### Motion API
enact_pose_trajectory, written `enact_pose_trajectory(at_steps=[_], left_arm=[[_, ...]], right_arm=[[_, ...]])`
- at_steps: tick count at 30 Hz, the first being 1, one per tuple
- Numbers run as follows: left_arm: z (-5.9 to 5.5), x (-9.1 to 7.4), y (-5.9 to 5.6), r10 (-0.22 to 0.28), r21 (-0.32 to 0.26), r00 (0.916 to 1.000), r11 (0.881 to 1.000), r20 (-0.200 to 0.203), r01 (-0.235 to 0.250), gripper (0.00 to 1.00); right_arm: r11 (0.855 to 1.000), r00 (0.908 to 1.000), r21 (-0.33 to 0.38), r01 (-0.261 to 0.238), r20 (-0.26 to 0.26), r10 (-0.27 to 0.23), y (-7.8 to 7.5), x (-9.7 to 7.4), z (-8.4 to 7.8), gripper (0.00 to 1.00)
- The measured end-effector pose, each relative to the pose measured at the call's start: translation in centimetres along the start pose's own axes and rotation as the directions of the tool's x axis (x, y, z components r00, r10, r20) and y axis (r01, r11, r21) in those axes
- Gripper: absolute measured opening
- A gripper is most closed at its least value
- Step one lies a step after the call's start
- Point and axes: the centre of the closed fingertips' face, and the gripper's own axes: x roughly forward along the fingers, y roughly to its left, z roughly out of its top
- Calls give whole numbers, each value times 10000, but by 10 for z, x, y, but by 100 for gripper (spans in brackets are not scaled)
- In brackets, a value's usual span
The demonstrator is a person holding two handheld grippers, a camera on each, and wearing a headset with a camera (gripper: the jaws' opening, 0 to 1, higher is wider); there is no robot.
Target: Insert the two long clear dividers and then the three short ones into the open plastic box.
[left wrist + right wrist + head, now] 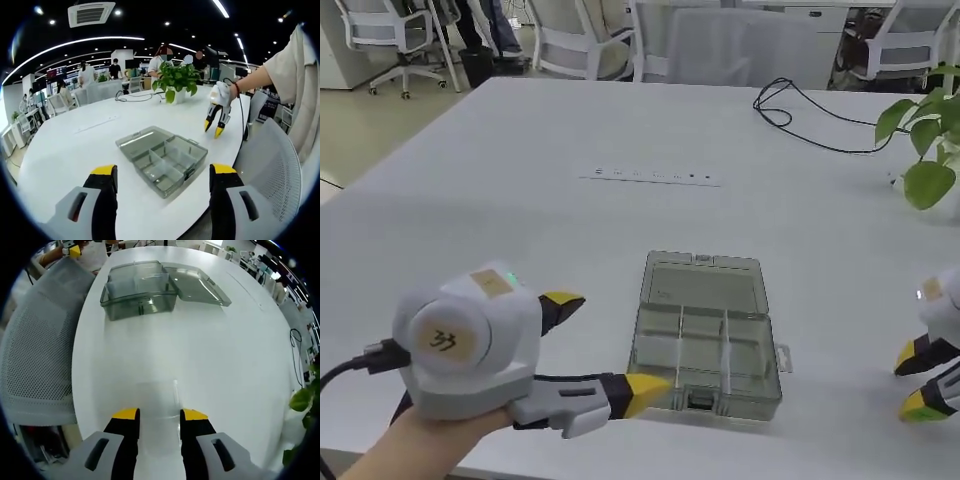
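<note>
- Left tool [605, 343], nearest in the head view and carried in the person's hand [430, 445], hung released with its jaws spread wide and nothing between them. My guess is that it waited there to steady the box.
- Just ahead of its forward tip, the open plastic box [730, 390] sat on the surface [520, 230] with its lid [705, 280] folded flat on the far side. That left the top free for loading from above.
- Clear dividers [725, 345] already stood upright inside the box. Their count was hard to read through the clear plastic.
- Well off to the other side of the box, the right tool [915, 380] showed its two tips apart.
- In the left gripper view, the left tool [162, 171] was gaping and empty, and touched nothing.
- Ahead of it and between its jaws lay the box [200, 159]. Beyond the box, the right tool [212, 129] hung above the surface with its tips parted.
- In the right gripper view, the right tool [159, 414] had its jaws partly apart.
- A faint clear pane [157, 397], possibly a divider, spanned the gap just ahead of the tips. I could not tell whether the tool grasped it or it lay on the surface below.
- Far ahead and to the left of that tool sat the box [140, 307].
</note>
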Motion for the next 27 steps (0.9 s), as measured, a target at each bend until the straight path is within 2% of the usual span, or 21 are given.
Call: enact_pose_trajectory(at_steps=[2,5,8,11,12,13,15,18,19,21,26,27], left_arm=[[3,0,0,-35,-157,9998,9999,172,37,75],[4,0,1,-16,-152,9999,9999,169,19,74],[5,-1,1,3,-159,9998,9999,200,0,72],[7,0,1,-10,-410,9995,9992,324,23,67],[11,0,1,4,-895,9981,9960,624,52,64],[13,0,1,-59,-991,9973,9950,731,131,63],[12,0,1,-25,-1123,9974,9936,726,106,62],[11,1,0,-82,-1259,9979,9919,646,163,59],[10,1,0,-117,-1327,9980,9910,619,198,58],[10,1,-2,-141,-1356,9979,9905,636,226,57],[8,4,-6,-309,-1554,9976,9870,626,404,52],[7,4,-7,-297,-1535,9977,9874,602,386,51]], right_arm=[[9998,9998,24,187,60,-187,-2,-2,2,32],[9991,9988,30,411,258,-412,-4,-6,8,32],[9963,9950,-20,861,513,-858,-10,-12,17,32],[9918,9892,-45,1275,730,-1269,-15,-17,24,32],[9889,9842,-30,1485,984,-1475,-17,-21,31,32],[9869,9811,-38,1612,1087,-1598,-18,-23,35,32],[9844,9764,-77,1757,1291,-1732,-18,-26,42,33],[9764,9634,-234,2148,1694,-2079,-21,-33,58,33],[9733,9558,-214,2287,1948,-2203,-22,-36,65,33],[9699,9482,-262,2422,2184,-2309,-22,-41,74,33],[9539,9185,-656,2928,2966,-2615,-20,-52,105,33],[9527,9163,-727,2950,3043,-2605,-19,-54,109,33]])
